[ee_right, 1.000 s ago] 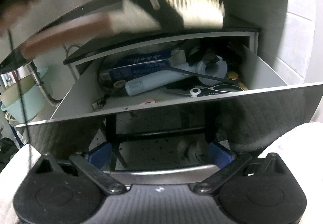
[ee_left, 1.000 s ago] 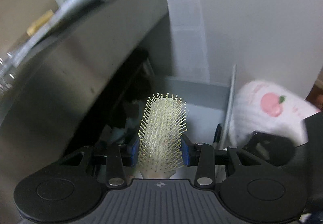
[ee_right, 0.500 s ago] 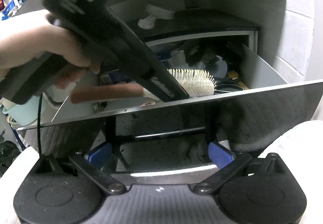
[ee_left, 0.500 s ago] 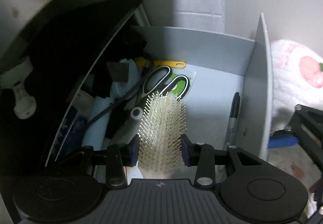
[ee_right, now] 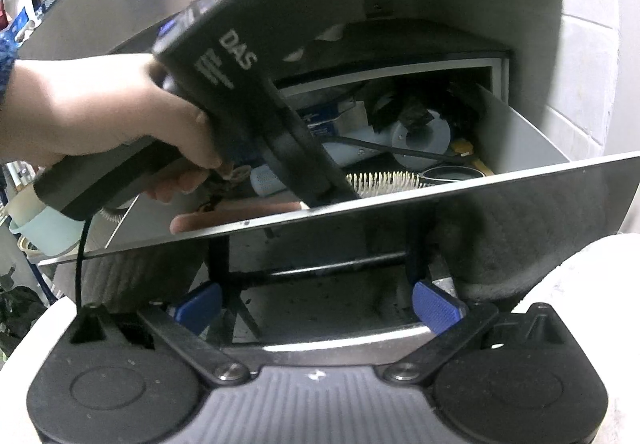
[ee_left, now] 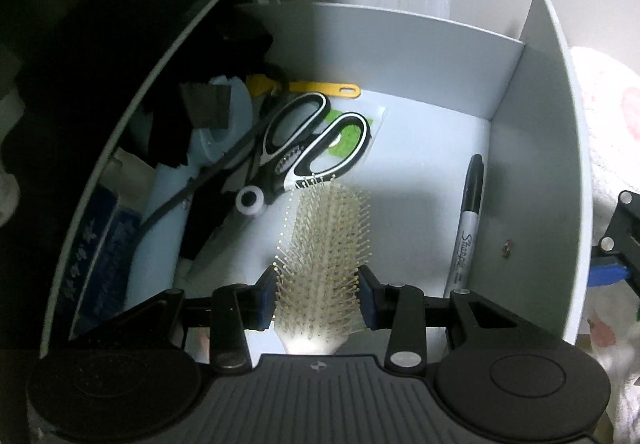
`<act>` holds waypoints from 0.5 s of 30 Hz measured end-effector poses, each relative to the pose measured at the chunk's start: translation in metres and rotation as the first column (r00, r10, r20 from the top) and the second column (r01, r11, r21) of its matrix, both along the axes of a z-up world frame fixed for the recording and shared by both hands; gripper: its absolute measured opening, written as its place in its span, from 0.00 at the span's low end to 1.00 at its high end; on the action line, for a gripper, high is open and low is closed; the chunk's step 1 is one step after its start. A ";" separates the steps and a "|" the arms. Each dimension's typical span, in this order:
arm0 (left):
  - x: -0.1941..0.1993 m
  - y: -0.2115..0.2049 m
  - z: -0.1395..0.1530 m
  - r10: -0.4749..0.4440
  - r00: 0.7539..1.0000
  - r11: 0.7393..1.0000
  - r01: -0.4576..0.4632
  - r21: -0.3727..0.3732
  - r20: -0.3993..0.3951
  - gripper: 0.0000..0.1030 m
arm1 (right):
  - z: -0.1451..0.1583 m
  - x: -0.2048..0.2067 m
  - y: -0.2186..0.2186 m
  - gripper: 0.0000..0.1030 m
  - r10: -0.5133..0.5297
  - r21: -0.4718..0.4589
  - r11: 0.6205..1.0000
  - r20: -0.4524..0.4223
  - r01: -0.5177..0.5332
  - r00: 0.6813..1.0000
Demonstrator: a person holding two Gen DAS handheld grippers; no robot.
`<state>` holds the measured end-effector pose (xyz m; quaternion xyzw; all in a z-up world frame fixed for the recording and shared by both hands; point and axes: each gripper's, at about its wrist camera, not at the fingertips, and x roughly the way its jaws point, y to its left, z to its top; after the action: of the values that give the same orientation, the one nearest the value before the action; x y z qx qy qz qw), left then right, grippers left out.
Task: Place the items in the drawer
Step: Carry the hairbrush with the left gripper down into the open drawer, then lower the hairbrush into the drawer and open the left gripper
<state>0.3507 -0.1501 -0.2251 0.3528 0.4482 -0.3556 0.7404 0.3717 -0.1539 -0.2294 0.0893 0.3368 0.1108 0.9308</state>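
Left wrist view: the left hand-held gripper (ee_left: pixel 318 298) is clamped on a brush (ee_left: pixel 326 244), one blue pad on each side of the bristled head, bristles up. The brush points forward along the fingers, over the bare patch of floor in the open drawer (ee_left: pixel 536 131), with its tip just short of the scissors (ee_left: pixel 308 147). A marker (ee_left: pixel 468 219) lies along the front wall to the right, apart from the brush; a blue cylinder (ee_left: pixel 212 131) and a dark cord lie to the left.

The step in hand looks like the set-down of the brush. Whether its back already touches the drawer floor I cannot tell. The next move, as I judge it, calls for lowering the brush flat onto the bare patch between scissors and marker, then spreading the fingers and drawing back over the front wall without snagging the bristles.

In the right wrist view, the brush (ee_right: pixel 384 179) shows just behind the drawer's front edge, low inside, with its reddish handle running left under the person's hand (ee_right: pixel 120 111). The right hand-held gripper (ee_right: pixel 318 308) is spread wide below the drawer front, with the bar-shaped drawer pull lying between its blue pads, neither pad visibly touching it.
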 end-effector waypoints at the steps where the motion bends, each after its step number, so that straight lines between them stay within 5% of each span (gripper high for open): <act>1: 0.002 0.000 -0.002 0.002 1.000 1.000 -0.002 -0.001 -0.006 0.39 | 0.000 0.000 0.000 0.99 0.000 0.002 1.000 0.000 0.000 1.000; 15: 0.016 0.001 -0.016 0.053 0.998 0.999 -0.053 0.005 -0.043 0.39 | -0.001 0.001 0.000 0.99 0.001 0.008 1.000 0.001 -0.001 1.000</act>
<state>0.3668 -0.1491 -0.2414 0.3343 0.4738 -0.3423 0.7393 0.3724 -0.1540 -0.2299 0.0928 0.3361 0.1126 0.9304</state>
